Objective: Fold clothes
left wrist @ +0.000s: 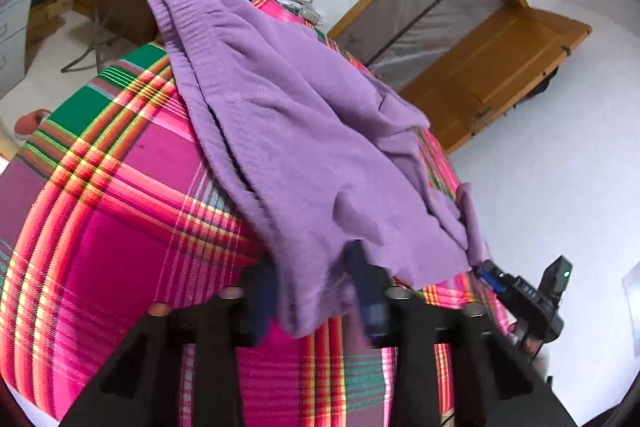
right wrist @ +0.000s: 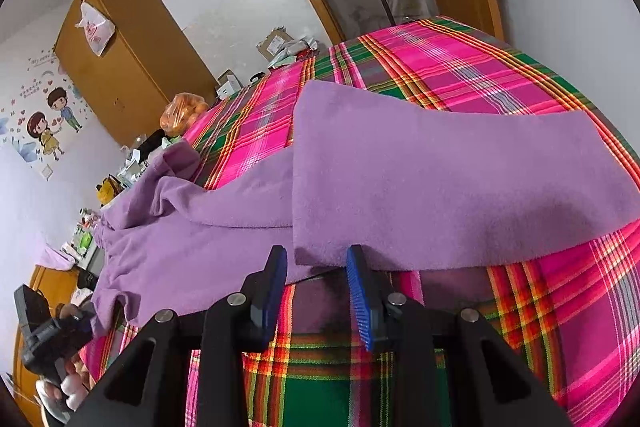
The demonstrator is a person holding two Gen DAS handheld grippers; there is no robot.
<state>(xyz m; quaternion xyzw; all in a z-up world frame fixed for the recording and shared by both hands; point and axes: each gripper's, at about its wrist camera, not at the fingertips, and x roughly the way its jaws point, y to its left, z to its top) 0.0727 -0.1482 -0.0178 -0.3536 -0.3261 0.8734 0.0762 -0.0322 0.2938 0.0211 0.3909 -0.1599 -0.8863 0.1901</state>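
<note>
The purple garment [right wrist: 400, 179], which looks like fleece trousers with a gathered waistband [right wrist: 105, 227], lies on a bed covered by a pink and green plaid sheet [right wrist: 440, 67]. In the right wrist view one broad panel is laid flat across the near part of the bed, overlapping a longer section that runs left toward the waistband. The right tool [right wrist: 318, 279] stands with its blue pads apart at the near edge of that flat panel; no cloth is seen between them, so it holds nothing. In the left wrist view the left tool [left wrist: 316, 291] has a fold of the garment [left wrist: 280, 131] hanging between its fingers, but motion blur hides whether the pads are clamped on it, so its state cannot be determined. The fabric appears soft, light and limp, with a napped surface that should resist slipping; it will sag and crease wherever it is unsupported. Judged from this, hold is best taken at hems, corners or the waistband, with both tools spaced apart to keep the edge straight.
</note>
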